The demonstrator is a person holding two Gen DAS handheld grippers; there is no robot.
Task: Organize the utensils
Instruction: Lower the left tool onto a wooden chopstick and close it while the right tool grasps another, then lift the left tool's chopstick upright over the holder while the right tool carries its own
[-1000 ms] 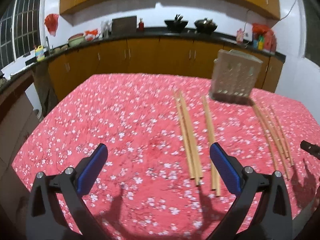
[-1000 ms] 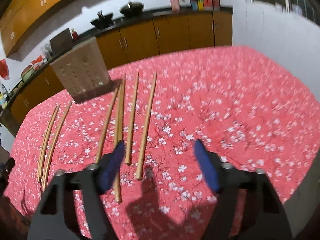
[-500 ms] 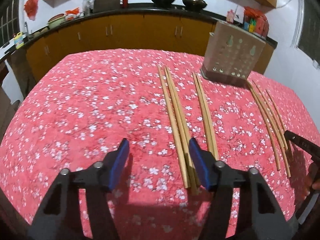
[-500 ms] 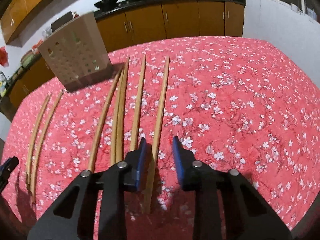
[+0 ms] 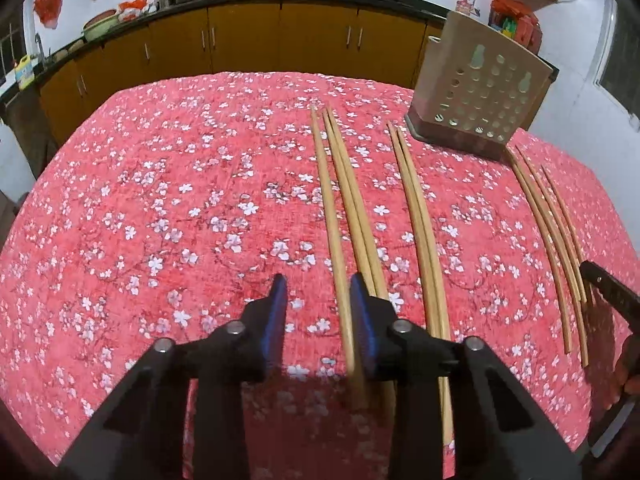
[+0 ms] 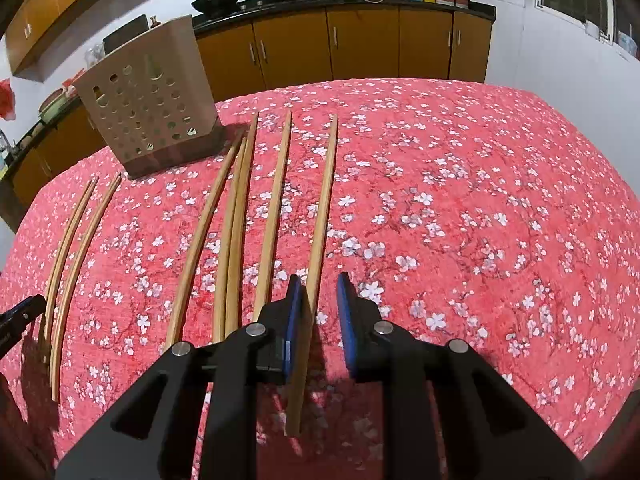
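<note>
Floral tablecloth (image 6: 460, 208), chopstick (image 6: 320, 216) between right hand-held gripper (image 6: 318, 292) jaws

Pale matt wooden chopsticks (image 5: 416, 216) lie on a red flower-printed woven cloth (image 5: 160, 208) beside a perforated, smooth beige holder (image 5: 484, 92).

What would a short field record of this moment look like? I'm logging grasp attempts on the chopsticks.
surface: red floral cloth over the table
utensils: wooden chopsticks lying flat in loose groups, roughly parallel
holder: perforated utensil holder, upright at the far side
left gripper: jaws have just been closing; leftmost chopstick between them, not yet clamped
right gripper: jaws have just been closing; rightmost chopstick between them, against one pad only, not yet clamped
</note>
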